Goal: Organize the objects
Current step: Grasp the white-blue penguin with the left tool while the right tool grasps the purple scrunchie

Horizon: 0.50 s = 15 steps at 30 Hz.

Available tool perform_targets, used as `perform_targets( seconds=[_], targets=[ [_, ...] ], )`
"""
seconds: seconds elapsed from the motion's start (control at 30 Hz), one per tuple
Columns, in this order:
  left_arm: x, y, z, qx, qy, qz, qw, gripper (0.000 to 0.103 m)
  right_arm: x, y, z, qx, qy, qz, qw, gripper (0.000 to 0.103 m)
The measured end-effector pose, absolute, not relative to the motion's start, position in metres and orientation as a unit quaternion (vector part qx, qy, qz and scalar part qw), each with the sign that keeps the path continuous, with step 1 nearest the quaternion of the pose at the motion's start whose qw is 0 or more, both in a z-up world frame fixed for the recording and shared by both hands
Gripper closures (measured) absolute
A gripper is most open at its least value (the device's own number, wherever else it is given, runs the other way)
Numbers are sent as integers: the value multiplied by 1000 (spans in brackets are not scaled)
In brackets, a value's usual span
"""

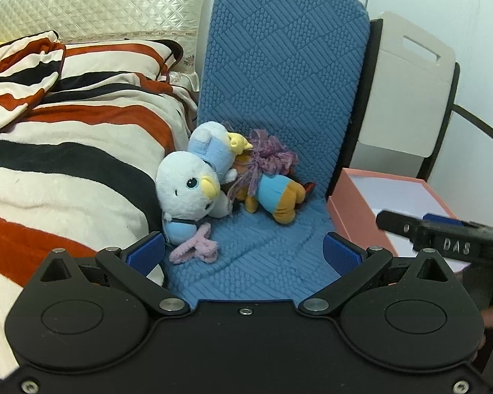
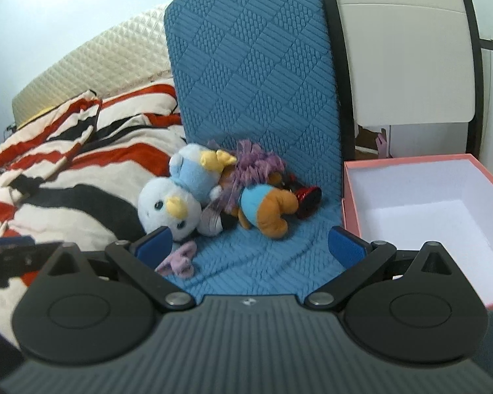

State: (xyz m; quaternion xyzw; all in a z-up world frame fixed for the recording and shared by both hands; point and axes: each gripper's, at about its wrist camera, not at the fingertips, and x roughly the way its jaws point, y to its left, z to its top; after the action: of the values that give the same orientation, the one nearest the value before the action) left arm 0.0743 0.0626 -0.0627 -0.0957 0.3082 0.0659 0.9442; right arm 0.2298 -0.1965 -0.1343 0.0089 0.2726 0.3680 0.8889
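Note:
Several plush toys lie on a blue textured cushion (image 1: pixel 279 256). A white and light-blue bird plush (image 1: pixel 189 193) lies at the left, a second light-blue bird plush (image 1: pixel 210 147) behind it, and a doll with purple yarn hair and orange legs (image 1: pixel 272 193) to the right. A pink fuzzy piece (image 1: pixel 197 249) lies in front. My left gripper (image 1: pixel 245 251) is open and empty, just short of the toys. My right gripper (image 2: pixel 251 246) is open and empty, also short of the white bird plush (image 2: pixel 166 207) and the doll (image 2: pixel 263 203). An open pink box (image 2: pixel 420 210) stands at the right.
A red, black and cream striped blanket (image 1: pixel 69 151) covers the bed at the left, with a quilted cream pillow (image 1: pixel 92 3) behind. The cushion's upright back (image 1: pixel 286 65) leans against a white and black chair (image 1: pixel 407 88). The right gripper shows in the left wrist view (image 1: pixel 443 236) over the pink box (image 1: pixel 361 223).

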Motion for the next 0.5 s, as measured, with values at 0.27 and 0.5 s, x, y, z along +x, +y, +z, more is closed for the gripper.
perform_targets(
  seconds=[0.27, 0.5],
  targets=[
    [113, 69, -80, -75, 327, 73, 939, 0, 270, -167, -154, -7, 238, 382, 893, 0],
    [166, 82, -97, -35, 349, 98, 931, 0, 315, -135, -181, -6, 244, 404, 882, 0]
  ],
)
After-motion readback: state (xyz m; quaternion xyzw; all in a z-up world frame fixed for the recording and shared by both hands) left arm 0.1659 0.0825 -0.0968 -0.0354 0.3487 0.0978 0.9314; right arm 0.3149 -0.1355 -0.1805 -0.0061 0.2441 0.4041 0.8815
